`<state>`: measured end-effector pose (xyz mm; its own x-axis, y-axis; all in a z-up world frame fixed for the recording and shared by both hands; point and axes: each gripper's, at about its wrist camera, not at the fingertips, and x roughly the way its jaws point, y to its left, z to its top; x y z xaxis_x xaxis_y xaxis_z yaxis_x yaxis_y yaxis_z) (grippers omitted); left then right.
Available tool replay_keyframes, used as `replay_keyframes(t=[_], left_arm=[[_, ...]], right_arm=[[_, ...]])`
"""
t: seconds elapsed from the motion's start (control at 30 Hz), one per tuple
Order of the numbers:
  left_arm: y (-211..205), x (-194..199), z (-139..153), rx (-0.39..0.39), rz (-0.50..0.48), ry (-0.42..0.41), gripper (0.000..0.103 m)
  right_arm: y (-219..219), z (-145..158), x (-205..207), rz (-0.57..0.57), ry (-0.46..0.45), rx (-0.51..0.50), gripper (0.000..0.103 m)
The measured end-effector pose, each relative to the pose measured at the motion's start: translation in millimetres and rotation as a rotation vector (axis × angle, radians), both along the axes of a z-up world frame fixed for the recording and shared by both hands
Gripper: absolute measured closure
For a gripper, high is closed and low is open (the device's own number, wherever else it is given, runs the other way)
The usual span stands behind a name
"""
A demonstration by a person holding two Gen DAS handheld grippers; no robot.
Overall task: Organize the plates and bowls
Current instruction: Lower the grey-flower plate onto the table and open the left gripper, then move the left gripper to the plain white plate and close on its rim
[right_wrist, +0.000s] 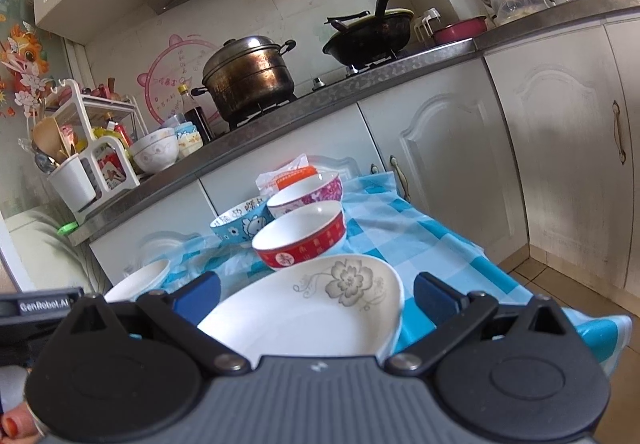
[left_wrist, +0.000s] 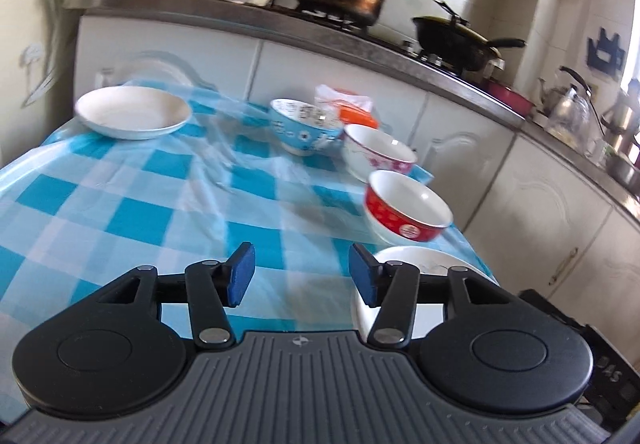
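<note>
Surface draped in blue-and-white checked cloth (left_wrist: 132, 204): three ceramic bowls, blue (left_wrist: 302, 126), pink-flowered (left_wrist: 376, 152) and red (left_wrist: 406, 206), line its right edge; two white plates, one plain (left_wrist: 134, 112), one flower-printed (right_wrist: 312, 308). Left claw (left_wrist: 302, 276) gapes, empty, over open cloth. Right claw (right_wrist: 316, 294) stands wide around the flower-printed plate, contact unclear.

Daylight enters from about two o'clock, bright and slightly washed out. The left wrist view is motion-blurred across the checked tablecloth (left_wrist: 160, 204). Fisheye distortion bends the edges.

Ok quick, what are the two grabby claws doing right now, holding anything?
Left gripper: jaws open, nothing between them.
Right gripper: jaws open around the flower plate, not pressing on it.
</note>
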<state>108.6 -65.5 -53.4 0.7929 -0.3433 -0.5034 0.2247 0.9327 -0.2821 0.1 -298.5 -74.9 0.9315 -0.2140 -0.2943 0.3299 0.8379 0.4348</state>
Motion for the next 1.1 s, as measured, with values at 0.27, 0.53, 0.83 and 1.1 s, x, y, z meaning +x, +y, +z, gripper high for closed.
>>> replay_keyframes(t=[0.27, 0.53, 0.83, 1.1], left_arm=[[26.1, 17.8, -3.9, -0.022, 0.065, 0.025, 0.034], [54.4, 34.9, -5.5, -0.048, 0.137, 0.039, 0.029], [90.1, 57.0, -0.2, -0.094, 0.227, 0.043, 0.022], [126.6, 91.2, 0.1, -0.128, 0.328, 0.067, 0.021]], right_arm=[[12.2, 13.4, 11.4, 0.025, 0.000, -0.020, 0.001], [32.7, 24.1, 30.0, 0.080, 0.027, -0.052, 0.001], [61.9, 31.1, 65.1, 0.225, 0.079, -0.042, 0.001], [82.7, 32.1, 106.3, 0.329, 0.132, -0.025, 0.001]])
